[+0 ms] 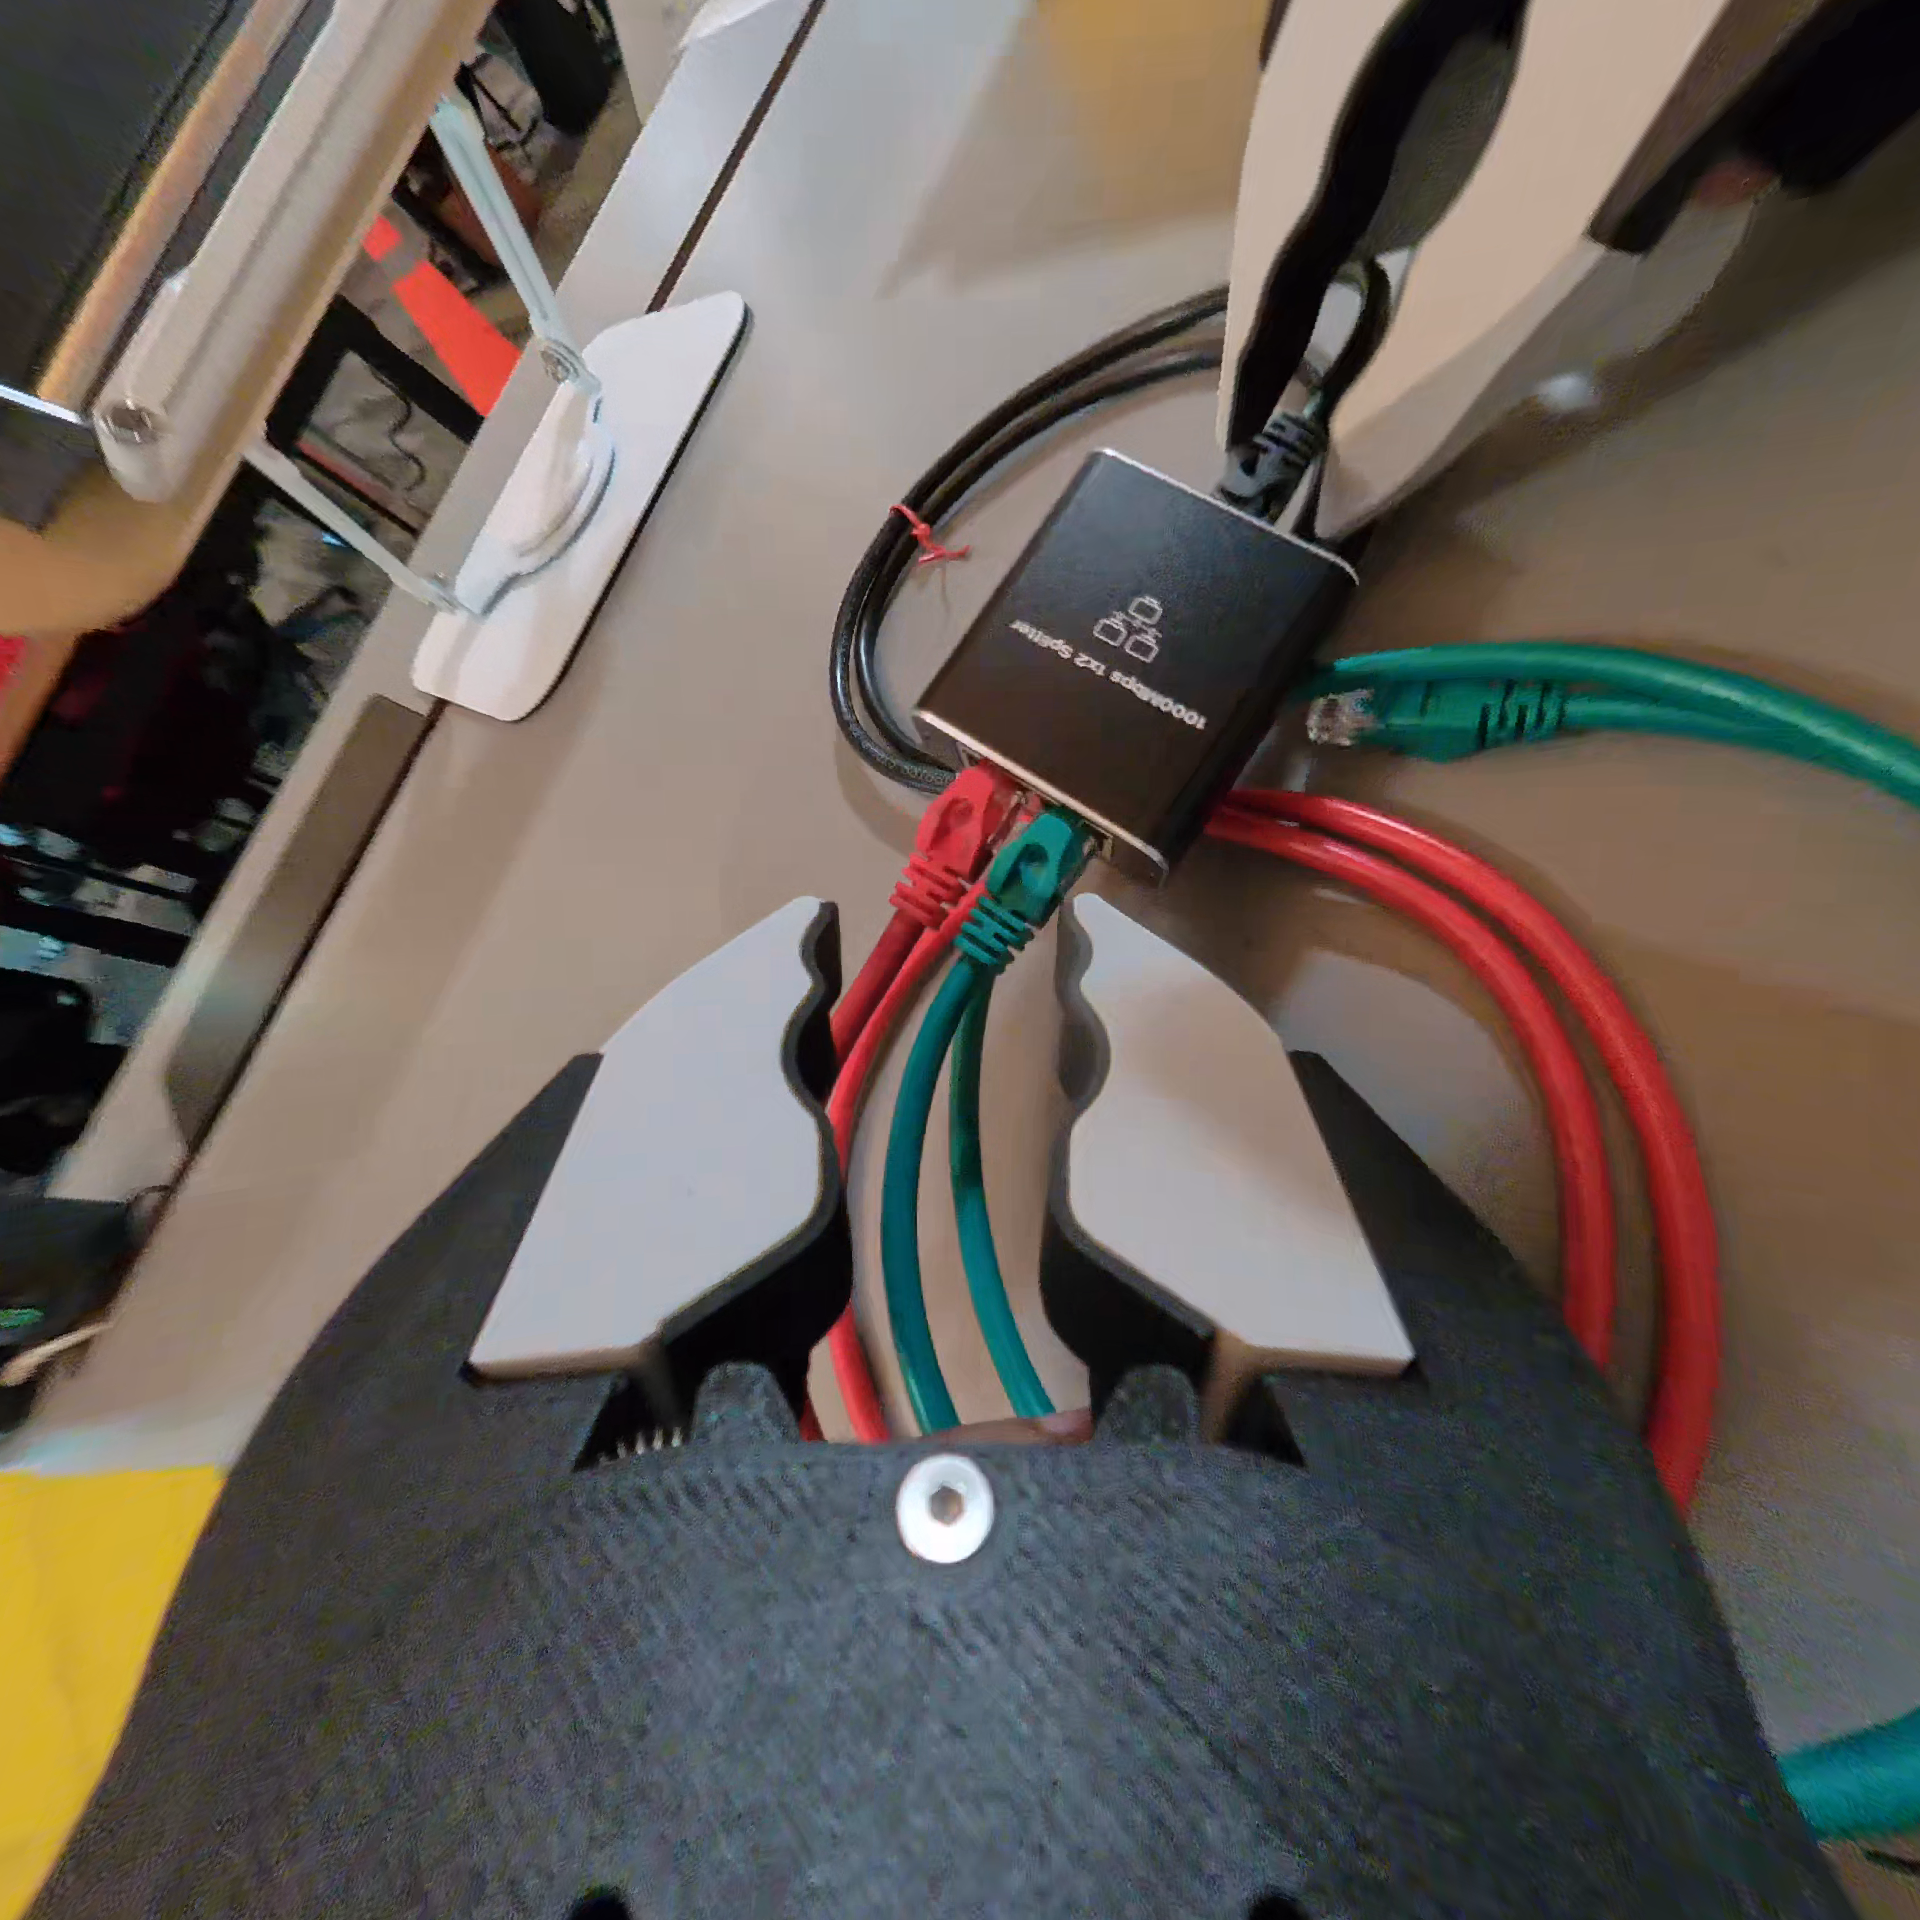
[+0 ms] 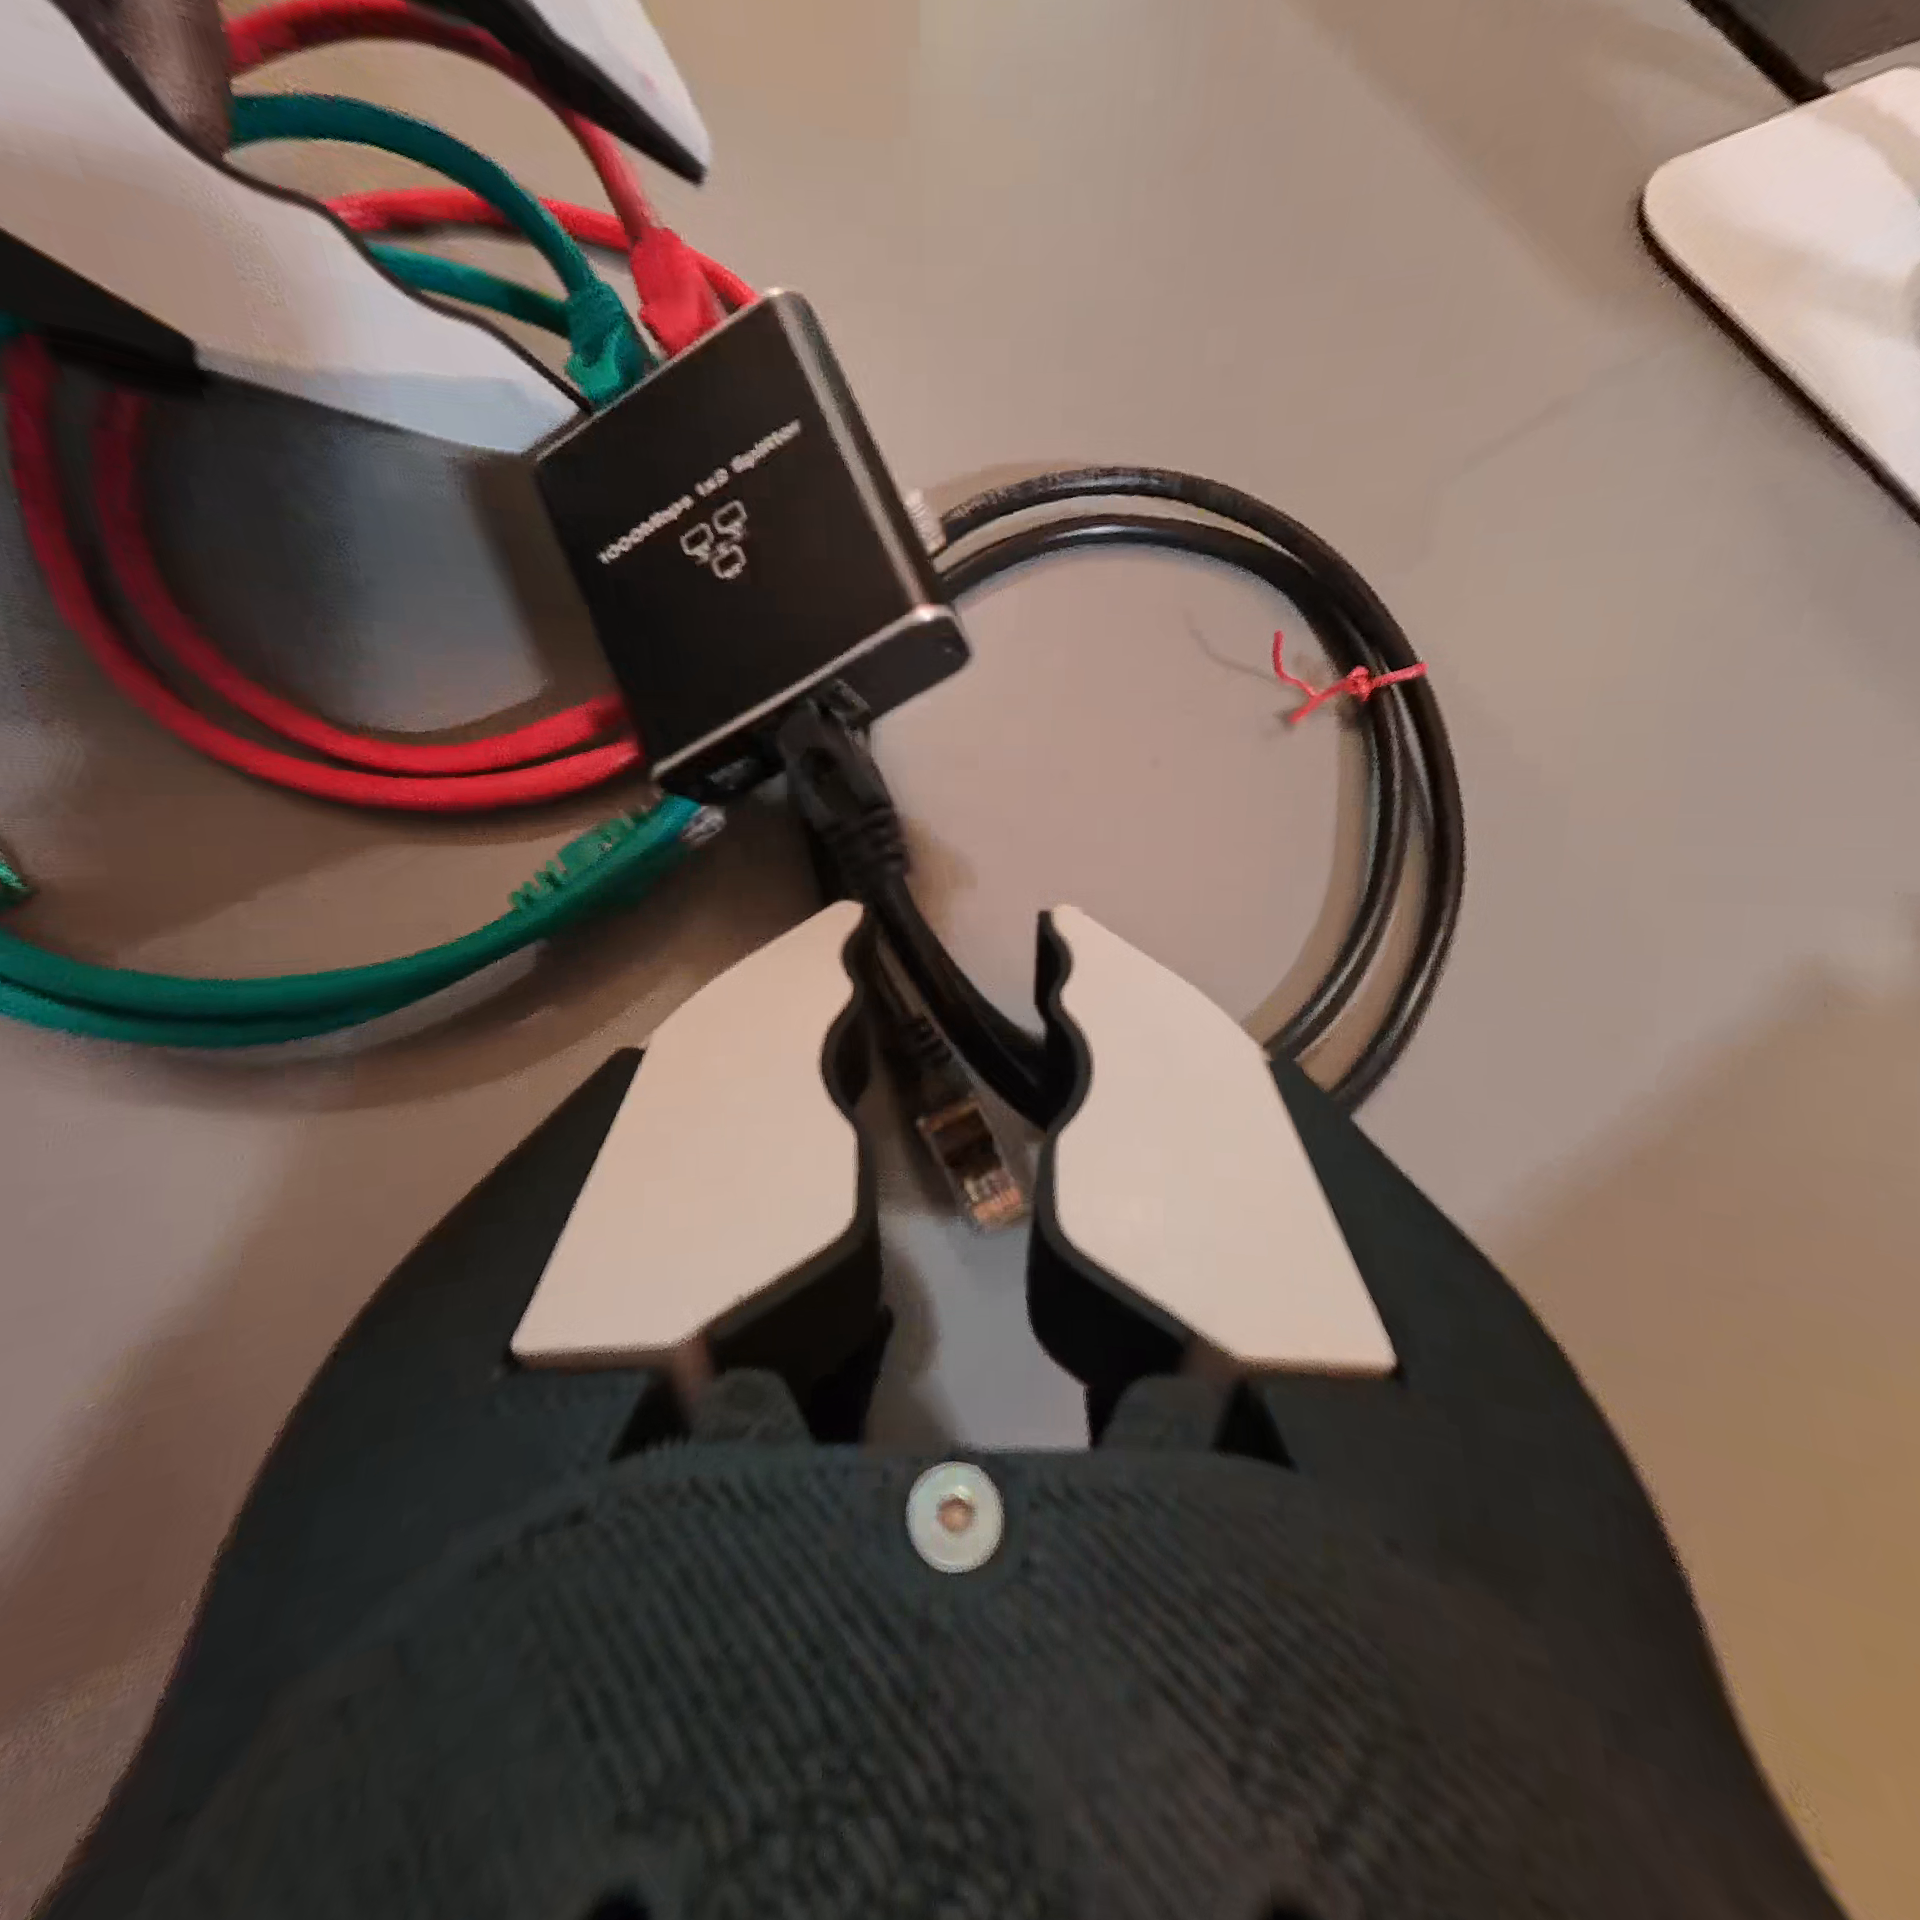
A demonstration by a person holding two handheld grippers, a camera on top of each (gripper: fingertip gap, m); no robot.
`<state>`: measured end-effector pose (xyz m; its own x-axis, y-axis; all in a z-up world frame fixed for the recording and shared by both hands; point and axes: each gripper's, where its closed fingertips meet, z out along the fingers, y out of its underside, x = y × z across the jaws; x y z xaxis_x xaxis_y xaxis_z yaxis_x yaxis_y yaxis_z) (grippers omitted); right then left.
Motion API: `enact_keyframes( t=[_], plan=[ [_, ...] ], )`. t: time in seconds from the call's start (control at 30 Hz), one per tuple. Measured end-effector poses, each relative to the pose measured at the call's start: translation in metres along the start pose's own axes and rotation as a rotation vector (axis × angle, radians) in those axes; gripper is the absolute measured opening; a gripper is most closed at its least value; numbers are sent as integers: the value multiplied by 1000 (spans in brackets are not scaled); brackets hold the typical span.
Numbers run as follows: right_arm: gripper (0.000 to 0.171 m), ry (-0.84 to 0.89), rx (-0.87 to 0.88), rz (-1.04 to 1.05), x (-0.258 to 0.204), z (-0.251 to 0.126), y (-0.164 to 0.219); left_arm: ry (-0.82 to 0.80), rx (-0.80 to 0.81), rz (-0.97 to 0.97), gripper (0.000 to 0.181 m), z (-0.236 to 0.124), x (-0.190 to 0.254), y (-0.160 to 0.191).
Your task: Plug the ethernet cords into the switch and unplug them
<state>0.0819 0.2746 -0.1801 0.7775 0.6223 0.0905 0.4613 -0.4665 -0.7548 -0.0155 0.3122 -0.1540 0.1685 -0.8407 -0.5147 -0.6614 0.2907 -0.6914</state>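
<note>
Left gripper (image 1: 945, 935), jaws apart, straddles red cord (image 1: 940, 847) and green cord (image 1: 1023, 883) seated in switch (image 1: 1122, 665) at 12 o'clock. Right gripper (image 2: 951, 935), parted, straddles black cord (image 2: 852, 821). Risk: pulling without pressing latches drags the switch.

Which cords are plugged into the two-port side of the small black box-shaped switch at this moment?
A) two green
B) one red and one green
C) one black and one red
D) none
B: in the left wrist view a red ethernet cord's plug and a green ethernet cord's plug both sit in the ports of the small black box-shaped switch, side by side.
</note>
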Motion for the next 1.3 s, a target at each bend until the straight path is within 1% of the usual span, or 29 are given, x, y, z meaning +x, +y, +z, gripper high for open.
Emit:
enact_keyframes(
  t=[0.13,0.2,0.27,0.4,0.53,0.6,0.67,0.73,0.77,0.9,1.0,1.17,1.23,1.27,1.3],
  plan=[
    [47,-93,94,133,-4,-5,-12,61,58,-139,39,-2,-3,0],
    [54,-147,127,208,-7,-8,-16,79,114,-218,33,-5,-7,-6],
    [60,-172,139,246,-8,-9,-18,79,138,-282,32,-8,-14,-6],
    [69,-157,143,237,-11,-8,-21,91,151,-372,31,-7,-20,-1],
    [82,-115,111,165,-17,-2,-19,103,129,-398,31,-4,-19,3],
    [97,-98,89,142,-22,2,-19,103,114,-388,31,-3,-18,4],
    [120,-79,78,134,-30,8,-22,109,96,-371,32,-1,-15,5],
    [139,-66,71,139,-39,14,-27,117,74,-353,32,2,-11,6],
    [145,-51,61,137,-42,17,-28,118,71,-347,31,2,-10,6],
    [147,61,-37,65,-41,31,-21,127,84,-365,31,1,-10,3],
    [147,43,-70,107,-41,35,-18,122,111,-393,30,-1,-14,1],
    [145,24,-155,112,-42,36,-11,115,221,-501,25,-11,-27,-7],
    [135,17,-169,115,-41,33,-10,107,277,-550,24,-18,-36,-12],
    [123,14,-169,116,-40,30,-10,98,305,-569,24,-21,-40,-13],
    [104,14,-163,111,-38,26,-11,88,334,-586,23,-25,-44,-15]
  ],
)
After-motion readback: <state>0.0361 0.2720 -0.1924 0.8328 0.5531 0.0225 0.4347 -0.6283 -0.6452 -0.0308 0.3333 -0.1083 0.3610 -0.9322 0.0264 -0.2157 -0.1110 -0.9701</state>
